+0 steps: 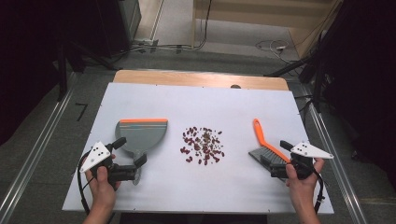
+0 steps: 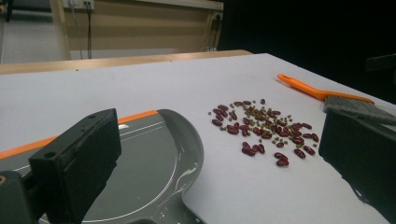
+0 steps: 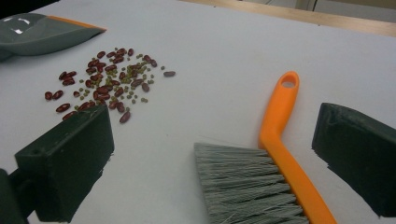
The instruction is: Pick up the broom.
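Left tool [image 1: 133, 164]: held in the person's left hand [image 1: 103, 186] at the near left of the white worktop [image 1: 154, 98]; jaws wide apart, gripping nothing, standing either side of the dustpan's handle end.

Dustpan [image 1: 140, 135]: grey, with an orange strip along its far lip, lying flat on the worktop left of centre. Pan holds nothing; its inner surface shows bare and glossy in the left gripper view [image 2: 140, 163].

Beans [image 1: 202, 145]: loose scatter of dark red kidney beans mixed with small green ones, lying on the bare worktop at centre, between dustpan and brush, touching neither. In no container.

Hand brush [image 1: 266, 149]: orange handle pointing away from the person, grey bristles at the near end, lying flat right of centre.

Right tool [image 1: 281, 158]: held in the person's right hand [image 1: 301, 182] at the near right; jaws wide apart, empty, flanking the bristle end of the brush without pressing on it.
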`<state>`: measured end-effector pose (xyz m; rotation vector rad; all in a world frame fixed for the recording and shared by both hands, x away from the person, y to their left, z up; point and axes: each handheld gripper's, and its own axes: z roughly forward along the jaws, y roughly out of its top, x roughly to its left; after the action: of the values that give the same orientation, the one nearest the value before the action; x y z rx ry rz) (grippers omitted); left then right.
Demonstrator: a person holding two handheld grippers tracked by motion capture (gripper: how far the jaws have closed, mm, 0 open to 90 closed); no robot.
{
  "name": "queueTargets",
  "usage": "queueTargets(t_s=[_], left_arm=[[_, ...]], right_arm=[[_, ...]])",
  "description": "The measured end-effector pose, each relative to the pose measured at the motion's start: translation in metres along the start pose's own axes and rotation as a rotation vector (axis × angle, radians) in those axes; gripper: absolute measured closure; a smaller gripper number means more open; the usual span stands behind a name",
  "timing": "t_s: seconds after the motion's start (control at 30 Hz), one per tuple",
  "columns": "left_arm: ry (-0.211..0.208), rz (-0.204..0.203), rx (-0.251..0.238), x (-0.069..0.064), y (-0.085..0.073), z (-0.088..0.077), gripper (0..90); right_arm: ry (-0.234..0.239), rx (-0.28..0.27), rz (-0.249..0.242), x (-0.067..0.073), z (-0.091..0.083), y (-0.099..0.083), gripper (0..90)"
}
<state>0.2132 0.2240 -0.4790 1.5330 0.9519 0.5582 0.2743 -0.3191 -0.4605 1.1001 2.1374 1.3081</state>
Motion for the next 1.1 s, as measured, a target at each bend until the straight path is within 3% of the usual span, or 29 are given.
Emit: queueTargets(t_s=[0.23, 0.4, 0.57, 0.83, 0.93, 1.1], left_arm=[[-0.004, 0.002, 0.001, -0.001, 0.0, 0.001, 0.0], [-0.002, 0.001, 0.001, -0.001, -0.001, 0.001, 0.0], [-0.003, 0.007, 0.006, -0.003, 0.0, 0.003, 0.0], [-0.008, 0.007, 0.008, -0.004, -0.001, 0.005, 0.0], [-0.01, 0.006, 0.008, -0.005, -0.001, 0.005, 0.0], [-0.01, 0.01, 0.009, -0.004, -0.001, 0.006, 0.0]], right_arm=[[-0.011, 0.014, -0.017, 0.004, 0.003, 0.004, 0.0], [-0.047, 0.009, -0.041, 0.006, 0.003, 0.019, 0.0], [-0.054, 0.025, -0.035, 0.005, 0.006, 0.032, 0.0], [-0.105, 0.089, 0.009, -0.007, 0.025, 0.058, 3.3], [-0.096, 0.108, 0.018, -0.011, 0.03, 0.063, 4.2], [-0.185, 0.19, 0.061, -0.018, 0.045, 0.071, 23.9]])
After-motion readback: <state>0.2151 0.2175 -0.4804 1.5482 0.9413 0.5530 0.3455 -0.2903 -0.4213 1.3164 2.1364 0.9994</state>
